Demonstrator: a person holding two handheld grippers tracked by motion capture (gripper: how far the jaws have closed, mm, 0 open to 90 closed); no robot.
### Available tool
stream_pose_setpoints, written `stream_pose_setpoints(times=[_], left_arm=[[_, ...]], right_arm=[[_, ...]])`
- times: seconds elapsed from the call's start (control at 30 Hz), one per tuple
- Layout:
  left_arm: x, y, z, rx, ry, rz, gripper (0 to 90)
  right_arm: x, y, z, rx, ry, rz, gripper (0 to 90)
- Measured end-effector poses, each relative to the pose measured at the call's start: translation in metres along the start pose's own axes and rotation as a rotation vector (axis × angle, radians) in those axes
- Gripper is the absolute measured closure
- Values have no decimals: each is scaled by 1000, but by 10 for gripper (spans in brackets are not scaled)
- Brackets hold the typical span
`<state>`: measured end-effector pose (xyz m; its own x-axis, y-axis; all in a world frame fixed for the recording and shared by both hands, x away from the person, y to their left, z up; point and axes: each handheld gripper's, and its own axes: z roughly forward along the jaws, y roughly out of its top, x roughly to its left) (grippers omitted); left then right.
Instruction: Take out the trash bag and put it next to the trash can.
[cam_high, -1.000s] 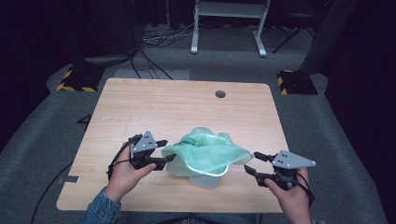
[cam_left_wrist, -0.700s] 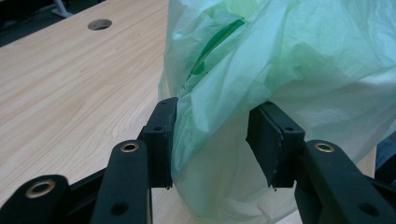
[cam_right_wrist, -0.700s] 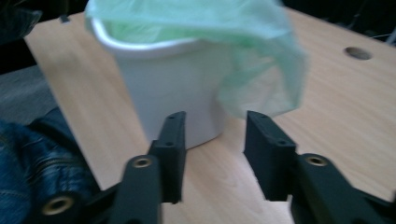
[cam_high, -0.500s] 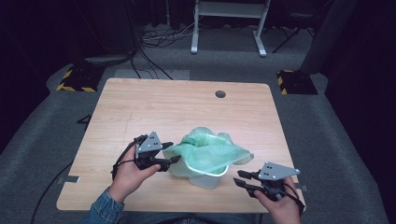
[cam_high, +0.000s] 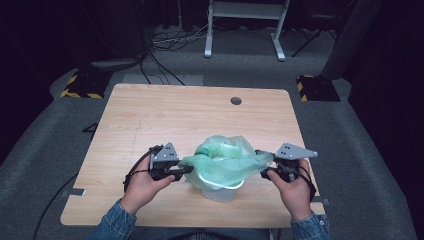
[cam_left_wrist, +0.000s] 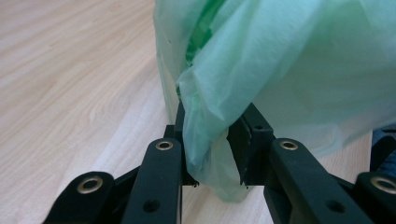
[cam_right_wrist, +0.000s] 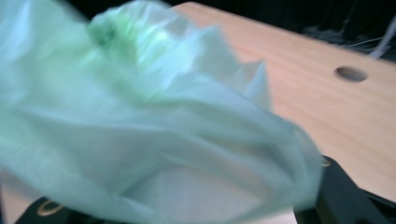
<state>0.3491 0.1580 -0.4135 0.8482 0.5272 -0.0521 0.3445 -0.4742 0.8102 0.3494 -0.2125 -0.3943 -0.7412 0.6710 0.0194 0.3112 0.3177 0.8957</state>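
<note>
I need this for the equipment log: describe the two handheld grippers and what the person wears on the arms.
Both the left gripper and the right gripper are black, each topped by a grey three-cornered plate dotted with small holes. The left gripper view shows flat black linkage arms with brass-coloured rivets. A black cable loops from each. The person wears blue denim sleeves.

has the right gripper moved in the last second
Yes. The right gripper has moved up the table toward the round hole and in to the green bag, whose right edge it now reaches.
</note>
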Motion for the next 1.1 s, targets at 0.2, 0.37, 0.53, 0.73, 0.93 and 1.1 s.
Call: stream_pose_setpoints(times=[0.2,0.37,0.53,0.73,0.93,1.1], left_arm=[[0,10,-11,-40,22,3,778],[-2,21,-18,-82,24,18,809],[-6,32,-20,-100,8,31,819],[-13,43,-18,-112,-14,51,838],[-21,53,-16,-138,-40,65,861],[-27,57,-11,-140,-67,85,860]], right_arm=[[3,28,4,-49,-1,-32,534],[19,50,18,-63,84,-38,406],[32,59,31,-29,138,-63,332],[53,72,44,28,210,-139,255],[67,74,60,122,235,-225,216],[70,71,67,175,224,-241,213]])
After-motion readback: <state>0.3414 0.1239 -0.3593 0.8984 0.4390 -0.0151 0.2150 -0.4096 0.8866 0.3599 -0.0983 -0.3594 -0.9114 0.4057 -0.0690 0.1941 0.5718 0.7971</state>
